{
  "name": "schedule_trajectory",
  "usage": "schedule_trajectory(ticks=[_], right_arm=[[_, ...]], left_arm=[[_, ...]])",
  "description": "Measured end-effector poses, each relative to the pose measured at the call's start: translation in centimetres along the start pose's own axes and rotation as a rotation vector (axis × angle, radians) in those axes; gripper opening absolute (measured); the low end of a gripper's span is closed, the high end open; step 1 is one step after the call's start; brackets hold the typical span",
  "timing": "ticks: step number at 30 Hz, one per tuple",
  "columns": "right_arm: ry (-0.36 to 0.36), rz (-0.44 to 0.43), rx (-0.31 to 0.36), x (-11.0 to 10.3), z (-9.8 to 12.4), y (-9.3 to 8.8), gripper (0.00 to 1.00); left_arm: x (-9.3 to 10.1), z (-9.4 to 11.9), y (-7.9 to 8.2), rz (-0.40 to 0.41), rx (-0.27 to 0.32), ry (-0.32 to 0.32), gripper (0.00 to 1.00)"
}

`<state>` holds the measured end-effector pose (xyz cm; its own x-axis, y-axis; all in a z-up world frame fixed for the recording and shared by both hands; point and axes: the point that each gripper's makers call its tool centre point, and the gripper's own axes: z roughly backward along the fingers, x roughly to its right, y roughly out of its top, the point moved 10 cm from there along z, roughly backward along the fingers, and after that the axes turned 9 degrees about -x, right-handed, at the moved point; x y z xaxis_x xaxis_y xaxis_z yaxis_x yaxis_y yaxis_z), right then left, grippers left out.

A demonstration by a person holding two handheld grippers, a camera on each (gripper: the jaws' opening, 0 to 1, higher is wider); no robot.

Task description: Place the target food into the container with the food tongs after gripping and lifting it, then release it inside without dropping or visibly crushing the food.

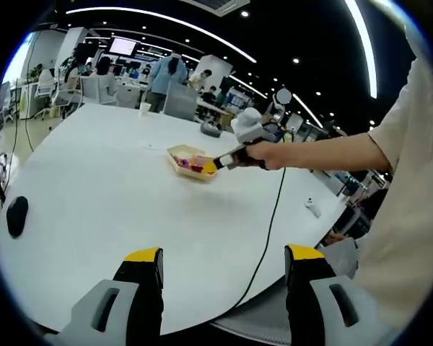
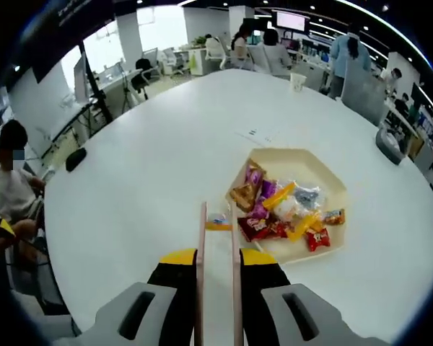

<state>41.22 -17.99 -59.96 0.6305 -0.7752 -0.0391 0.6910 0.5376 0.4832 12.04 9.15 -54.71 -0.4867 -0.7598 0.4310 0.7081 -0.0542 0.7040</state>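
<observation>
Two hand-held grippers are in play, and we judge the work to be at its placing step. Our right hand-held gripper point(image 2: 216, 254) is clenched on the food tongs point(image 2: 216, 245), whose two pale arms run forward from between its yellow-tipped jaws. At the tong tips sits a small packet with a blue and orange wrapper point(image 2: 218, 222), which looks pinched between them, though we cannot tell for sure whether it is lifted or resting on the worktop point(image 2: 151, 144).

That packet lies just beside the near left edge of the container point(image 2: 314, 160), a cream, many-sided tray that holds a heap of wrapped snacks point(image 2: 281, 209). It is not yet over the rim.

Next, as we read it, the tongs need to travel forward and to the right until the packet hangs over the tray, then lower and ease apart so the packet settles on the heap rather than falling. The squeeze should stay light, since the wrapper looks soft.

Our left hand-held gripper point(image 1: 224, 277) is released, jaws standing wide apart with nothing between them, near the worktop's near edge and well apart from the tray. In the left gripper view the right hand point(image 1: 263, 153) reaches out to the tray's right side.
</observation>
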Motion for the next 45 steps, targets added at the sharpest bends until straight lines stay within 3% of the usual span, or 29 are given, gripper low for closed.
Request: schedule_trajectory(ticks=[8, 12, 17, 20, 22, 27, 36, 38, 45], right_arm=[[-0.019, 0.027, -0.006, 1.3, 0.6, 0.1, 0.19], [-0.013, 0.095, -0.071, 0.7, 0.1, -2.0, 0.19], [0.010, 0.122, -0.159, -0.8, -0.7, -6.5, 0.20], [0.016, 0.187, -0.200, -1.7, -0.8, -8.4, 0.20], [0.014, 0.278, -0.211, -2.3, -0.6, -9.2, 0.20], [-0.006, 0.448, -0.239, -2.5, -0.4, -9.3, 0.20], [0.027, 0.547, -0.275, -2.0, -1.4, -8.3, 0.21], [0.007, 0.593, -0.283, -2.1, -1.6, -8.2, 0.22], [0.006, 0.604, -0.303, -1.5, -2.4, -8.7, 0.22]], left_arm=[[0.3, 0.1, -0.1, -0.005, 0.005, 0.001, 0.68], [0.4, 0.1, -0.3, 0.000, 0.000, 0.003, 0.68], [0.4, 0.0, -0.6, 0.010, -0.008, 0.003, 0.68], [0.5, -0.3, -0.5, 0.005, -0.015, -0.002, 0.68], [0.6, -0.5, -0.2, 0.001, -0.017, -0.006, 0.68], [0.7, -0.6, -0.1, -0.005, -0.023, -0.010, 0.68], [1.0, -0.7, -0.5, 0.008, -0.029, 0.001, 0.68], [0.9, -0.6, -0.5, 0.015, -0.025, 0.007, 0.68], [0.9, -0.3, -0.9, 0.029, -0.025, 0.020, 0.67]])
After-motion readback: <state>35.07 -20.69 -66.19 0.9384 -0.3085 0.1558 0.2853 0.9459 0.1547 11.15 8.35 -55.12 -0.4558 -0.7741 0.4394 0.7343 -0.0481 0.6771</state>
